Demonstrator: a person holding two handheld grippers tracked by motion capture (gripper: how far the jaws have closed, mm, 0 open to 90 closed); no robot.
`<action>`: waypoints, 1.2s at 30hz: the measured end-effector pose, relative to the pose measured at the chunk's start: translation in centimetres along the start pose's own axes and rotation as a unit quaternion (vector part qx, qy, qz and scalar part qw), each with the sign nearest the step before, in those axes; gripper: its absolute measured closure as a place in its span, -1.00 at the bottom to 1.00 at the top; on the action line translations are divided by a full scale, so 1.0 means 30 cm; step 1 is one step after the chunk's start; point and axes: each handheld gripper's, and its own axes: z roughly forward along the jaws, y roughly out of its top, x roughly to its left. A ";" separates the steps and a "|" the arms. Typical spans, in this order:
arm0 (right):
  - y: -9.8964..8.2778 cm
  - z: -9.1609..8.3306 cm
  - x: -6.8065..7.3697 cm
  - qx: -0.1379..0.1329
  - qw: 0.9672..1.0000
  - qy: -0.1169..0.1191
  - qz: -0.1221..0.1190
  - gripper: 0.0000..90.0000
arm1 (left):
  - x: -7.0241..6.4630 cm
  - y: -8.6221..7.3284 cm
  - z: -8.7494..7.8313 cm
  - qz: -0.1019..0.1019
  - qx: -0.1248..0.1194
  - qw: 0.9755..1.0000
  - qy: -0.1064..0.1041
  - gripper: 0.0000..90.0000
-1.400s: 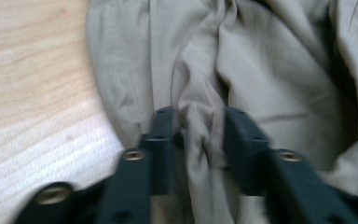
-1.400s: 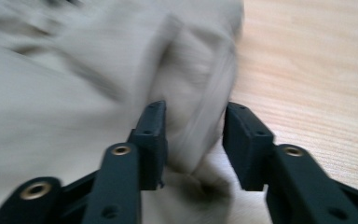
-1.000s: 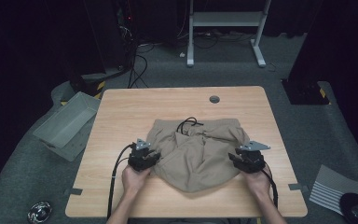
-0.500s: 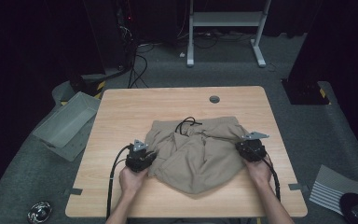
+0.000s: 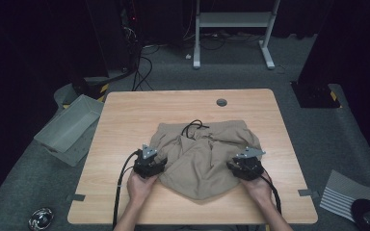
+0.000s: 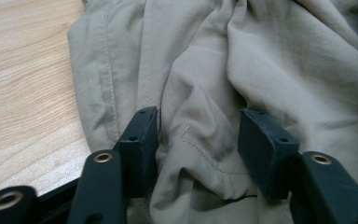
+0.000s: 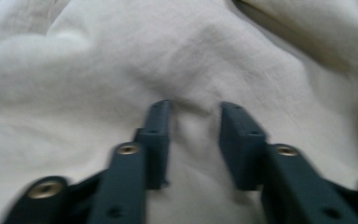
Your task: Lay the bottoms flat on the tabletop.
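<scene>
A crumpled khaki garment [image 5: 200, 154] with a black drawstring [image 5: 192, 127] lies on the wooden table [image 5: 135, 110], toward its near half. My left gripper [image 5: 160, 166] sits at the garment's left edge. Its jaws stand open in the left gripper view, with a seamed fold of the khaki garment [image 6: 205, 93] lying between them at the left gripper [image 6: 198, 126]. My right gripper [image 5: 233, 167] rests on the garment's right side. In the right gripper view, which is blurred, the right gripper [image 7: 191, 112] is open a narrower way over a small ridge of the cloth [image 7: 121, 56].
A round cable hole [image 5: 221, 102] marks the table's far side. On the floor are a grey bin [image 5: 70, 127] to the left, a striped sheet [image 5: 347, 197] to the right, and a white stand [image 5: 231, 21] with cables behind the table.
My right gripper went forward, then came back toward the person and inward onto the cloth. The left gripper has barely shifted. The garment looks slightly more bunched.
</scene>
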 end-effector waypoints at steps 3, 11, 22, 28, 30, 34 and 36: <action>0.037 0.028 -0.034 0.009 0.999 -0.026 -0.020 0.79 | -0.001 0.002 0.002 0.001 0.001 1.000 0.005 0.01; 0.080 0.058 -0.103 0.018 0.997 -0.056 0.041 0.26 | 0.000 0.003 0.004 -0.004 0.001 1.000 0.014 -0.04; -0.022 -0.028 0.032 0.006 1.000 -0.009 -0.009 0.61 | 0.003 0.004 0.005 -0.007 0.003 1.000 0.015 -0.08; -0.004 -0.018 -0.030 0.017 0.998 -0.044 -0.034 0.98 | 0.002 0.004 0.005 -0.007 0.003 1.000 0.016 -0.08; -0.004 -0.015 -0.068 0.015 0.998 -0.058 -0.014 0.98 | 0.003 0.004 0.006 -0.008 0.003 1.000 0.017 -0.08; -0.008 -0.022 -0.145 0.010 0.995 -0.085 0.047 0.81 | 0.003 0.004 0.006 -0.008 0.003 1.000 0.017 -0.08; -0.012 -0.047 -0.142 -0.004 0.995 -0.076 0.065 0.55 | 0.003 0.004 0.006 -0.008 0.003 1.000 0.017 -0.08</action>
